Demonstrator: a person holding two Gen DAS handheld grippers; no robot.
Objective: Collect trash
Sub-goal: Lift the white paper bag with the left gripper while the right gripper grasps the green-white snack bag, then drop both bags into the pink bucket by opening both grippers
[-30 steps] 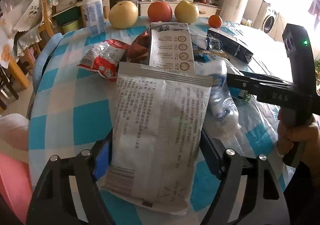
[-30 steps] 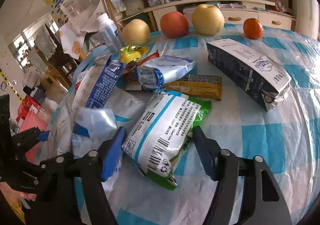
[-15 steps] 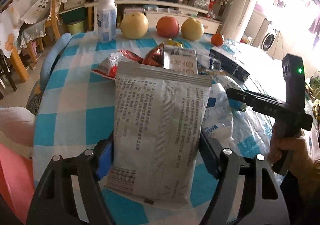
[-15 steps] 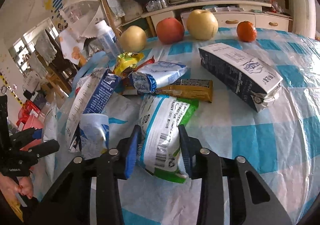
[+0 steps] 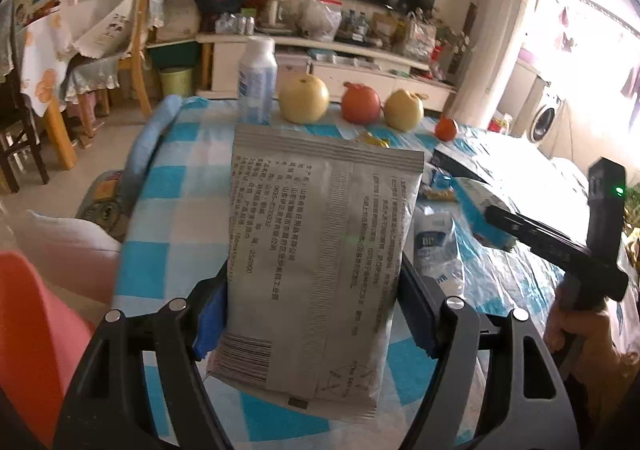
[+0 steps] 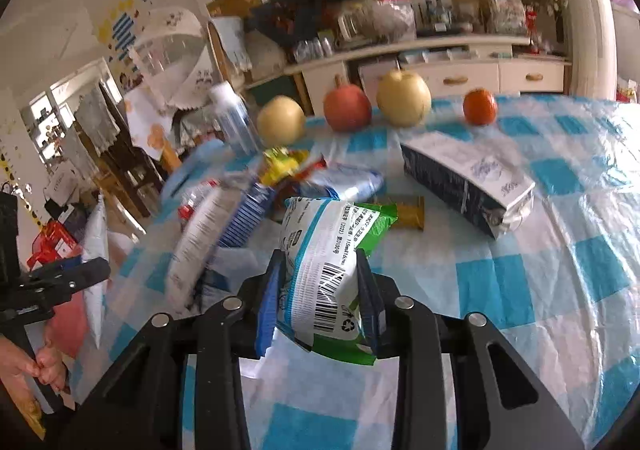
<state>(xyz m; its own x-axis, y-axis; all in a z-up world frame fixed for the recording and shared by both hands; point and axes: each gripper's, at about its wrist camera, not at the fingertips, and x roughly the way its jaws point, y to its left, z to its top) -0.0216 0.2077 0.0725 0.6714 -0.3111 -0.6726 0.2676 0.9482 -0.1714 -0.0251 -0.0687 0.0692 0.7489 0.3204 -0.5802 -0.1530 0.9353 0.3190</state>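
Two grips | left gripper (image 5: 310,324) jaws hold grey pouch (image 5: 320,250) by its lower edges: may slip | right gripper (image 6: 318,306) jaws pinch green-white pack (image 6: 324,254) above table (image 6: 560,250): may snag wrappers beside it

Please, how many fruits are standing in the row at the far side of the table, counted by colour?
Yellow fruit: 2
Red fruit: 1
Orange fruit: 1
Total: 4

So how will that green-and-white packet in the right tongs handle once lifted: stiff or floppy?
The green-and-white packet probably handles floppy: its film creases where the right tongs pinch it. It looks puffy, so likely light. The glossy film may slip.
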